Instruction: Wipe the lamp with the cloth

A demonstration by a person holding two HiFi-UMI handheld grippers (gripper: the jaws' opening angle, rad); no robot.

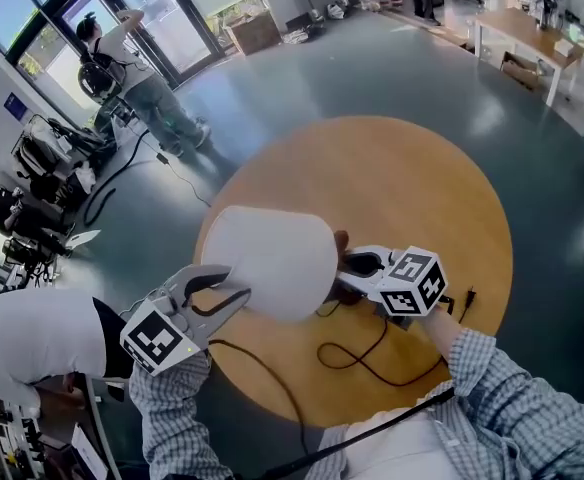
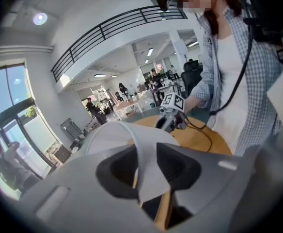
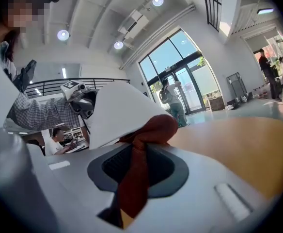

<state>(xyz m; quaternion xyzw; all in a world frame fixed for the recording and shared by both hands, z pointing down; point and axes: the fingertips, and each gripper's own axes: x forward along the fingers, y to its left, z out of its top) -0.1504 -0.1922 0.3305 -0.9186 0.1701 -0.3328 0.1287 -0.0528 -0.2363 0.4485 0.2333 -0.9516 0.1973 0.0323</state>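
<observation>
Since the next stroke depends on how the cloth meets the lamp, that's what I'm checking. The lamp (image 1: 272, 258) stands on the near-left part of the round desk (image 1: 412, 178). My right tool (image 1: 350, 264) comes at it from the lamp's right side, close to level. Its jaws are nipped down on the rust-red cloth (image 3: 142, 147), which runs lengthwise back through them like a twisted strip. The bunched front end of the cloth is pushed up against the wall of the shade (image 3: 116, 109).

On the opposite, near-left side of the lamp, my left tool (image 1: 234, 298) has its jaws closed narrow on the shade's thin edge, steadying it. So the right hand is the one doing the wiping, and I reckon the stroke should follow the curve of the shade rather than push straight into it.

The shade looks matte white, smooth and sheet-thin. In the left gripper view its edge curls between the pads, so I'd guess it dents easily. The cloth looks soft and woven, a bit crumpled. The desk is pale, smooth wood. A thin black cord (image 1: 364, 353) loops over it on the near side of the lamp. The shade hides the base from me, so I can't say whether the lamp is sitting upright or tipped.
</observation>
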